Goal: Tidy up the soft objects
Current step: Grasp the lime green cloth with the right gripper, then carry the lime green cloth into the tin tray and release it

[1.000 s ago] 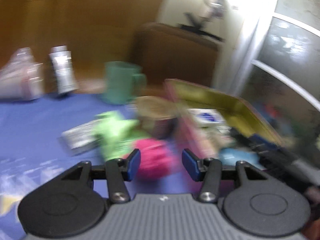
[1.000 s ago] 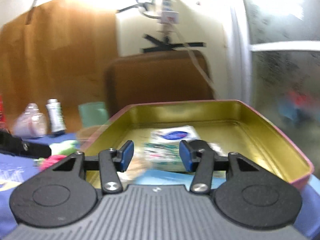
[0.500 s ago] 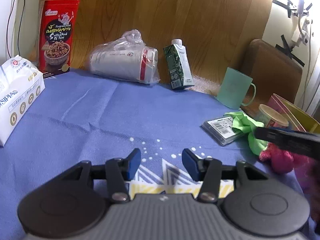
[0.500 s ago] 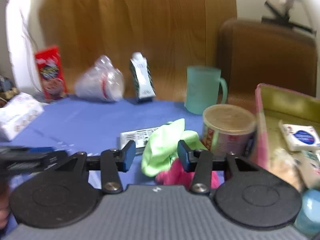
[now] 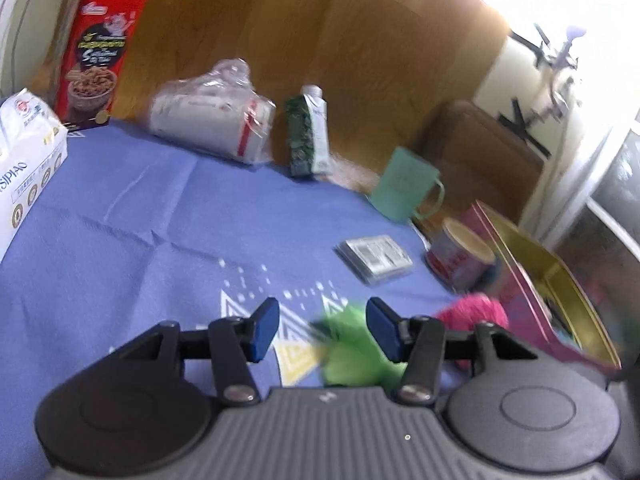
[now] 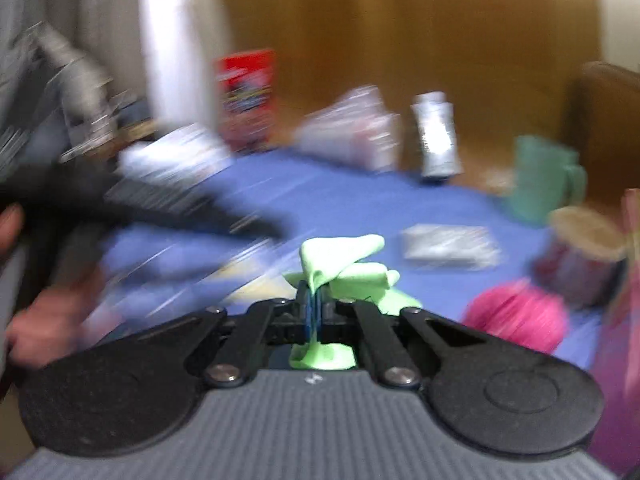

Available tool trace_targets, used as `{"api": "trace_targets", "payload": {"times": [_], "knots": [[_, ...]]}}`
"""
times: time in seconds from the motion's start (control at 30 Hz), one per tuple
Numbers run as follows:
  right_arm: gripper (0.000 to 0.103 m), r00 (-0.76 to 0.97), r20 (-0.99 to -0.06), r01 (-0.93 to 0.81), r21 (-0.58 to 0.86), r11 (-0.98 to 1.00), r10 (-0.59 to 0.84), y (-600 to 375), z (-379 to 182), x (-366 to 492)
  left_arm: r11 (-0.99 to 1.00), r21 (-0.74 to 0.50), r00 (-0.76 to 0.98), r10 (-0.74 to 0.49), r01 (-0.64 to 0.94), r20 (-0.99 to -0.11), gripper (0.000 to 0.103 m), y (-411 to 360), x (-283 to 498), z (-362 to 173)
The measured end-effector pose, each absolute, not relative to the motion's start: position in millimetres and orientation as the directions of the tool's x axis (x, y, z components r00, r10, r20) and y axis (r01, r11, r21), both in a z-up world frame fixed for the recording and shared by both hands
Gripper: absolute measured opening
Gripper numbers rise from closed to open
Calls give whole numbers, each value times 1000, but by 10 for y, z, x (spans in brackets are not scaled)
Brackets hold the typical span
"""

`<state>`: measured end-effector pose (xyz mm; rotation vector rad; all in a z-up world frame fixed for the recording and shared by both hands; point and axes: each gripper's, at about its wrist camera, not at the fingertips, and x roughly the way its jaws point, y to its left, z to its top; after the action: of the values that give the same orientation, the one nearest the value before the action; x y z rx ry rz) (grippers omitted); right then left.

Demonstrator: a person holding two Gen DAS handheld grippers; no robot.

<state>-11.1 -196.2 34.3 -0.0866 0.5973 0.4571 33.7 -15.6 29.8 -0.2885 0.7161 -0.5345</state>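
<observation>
My right gripper [image 6: 314, 304] is shut on a light green cloth [image 6: 344, 260], which bunches above and below the pads. The same green cloth [image 5: 352, 344] shows blurred in the left wrist view, just inside my open, empty left gripper [image 5: 322, 328] near its right finger. A pink fuzzy ball [image 6: 516, 316] lies on the blue tablecloth to the right; it also shows in the left wrist view [image 5: 476, 308]. The open pink tin with gold inside [image 5: 548, 280] stands at the right.
On the blue tablecloth [image 5: 120, 220]: a flat grey packet [image 5: 374, 258], a paper-lidded can [image 5: 460, 258], a teal mug [image 5: 404, 190], a green carton [image 5: 308, 136], bagged cups [image 5: 212, 120], a red snack box [image 5: 96, 56] and a tissue pack [image 5: 24, 152].
My right gripper has closed on the green cloth and lifted it leftward, away from the pink ball and packet. My left gripper has swung right, toward the cloth.
</observation>
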Motion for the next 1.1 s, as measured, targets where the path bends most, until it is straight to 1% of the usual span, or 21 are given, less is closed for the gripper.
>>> {"api": "trace_targets", "payload": {"times": [0.03, 0.1, 0.13, 0.17, 0.23, 0.27, 0.33, 0.4, 0.43, 0.47, 0.5, 0.53, 0.57, 0.6, 0.7, 0.8, 0.9, 1.0, 1.1], "knots": [[7, 712, -572, -468, 47, 882, 408, -1894, 292, -231, 830, -416, 617, -556, 372, -557, 49, -184, 299, 295], [17, 701, -585, -482, 32, 875, 408, -1843, 219, -370, 830, -399, 592, -558, 390, -581, 49, -235, 226, 269], [37, 708, -583, -476, 23, 879, 399, -1851, 203, -418, 831, -392, 587, -557, 395, -587, 49, -248, 187, 258], [60, 723, -575, -460, 15, 888, 384, -1877, 202, -452, 832, -384, 585, -555, 401, -591, 49, -267, 159, 251], [77, 748, -560, -417, 19, 909, 355, -1969, 222, -462, 835, -370, 580, -550, 408, -601, 49, -315, 124, 246], [78, 750, -562, -404, 28, 914, 349, -2005, 224, -441, 838, -363, 577, -545, 408, -609, 49, -350, 120, 241], [78, 739, -580, -388, 49, 920, 343, -2061, 202, -352, 841, -353, 565, -538, 410, -625, 49, -446, 144, 223], [78, 703, -618, -388, 82, 918, 352, -2030, 113, -220, 843, -335, 546, -530, 421, -649, 43, -559, 176, 181], [70, 710, -607, -395, 78, 915, 358, -2015, 96, -218, 841, -335, 530, -530, 425, -662, 34, -595, 177, 146], [52, 705, -606, -415, 67, 907, 368, -1982, 90, -244, 841, -331, 531, -530, 428, -661, 31, -634, 163, 132], [39, 706, -602, -433, 51, 900, 374, -1956, 90, -269, 836, -327, 525, -536, 442, -661, 24, -673, 148, 139], [21, 698, -599, -451, 58, 891, 392, -1940, 92, -289, 826, -336, 511, -549, 453, -661, 18, -711, 138, 156], [13, 699, -597, -447, 65, 892, 394, -1953, 88, -292, 808, -355, 489, -573, 470, -657, 18, -758, 129, 190], [10, 703, -591, -446, 68, 892, 396, -1975, 85, -295, 791, -368, 476, -595, 488, -647, 18, -813, 107, 239], [10, 750, -533, -418, 77, 905, 391, -2144, 179, -423, 763, -311, 497, -618, 567, -609, 18, -1060, -18, 489], [10, 847, -428, -346, 7, 938, 316, -2362, 364, -651, 697, -293, 481, -683, 654, -550, 18, -1383, -84, 767], [10, 917, -339, -243, -53, 969, 211, -2642, 522, -836, 621, -286, 432, -743, 730, -511, 19, -1820, -110, 958], [10, 953, -291, -119, -99, 988, 86, -2948, 611, -973, 545, -258, 379, -786, 797, -489, 20, -2313, -156, 1048], [10, 958, -282, 13, -111, 994, -44, -3306, 640, -1073, 491, -262, 321, -808, 831, -495, 20, -2799, -194, 1029]]}}
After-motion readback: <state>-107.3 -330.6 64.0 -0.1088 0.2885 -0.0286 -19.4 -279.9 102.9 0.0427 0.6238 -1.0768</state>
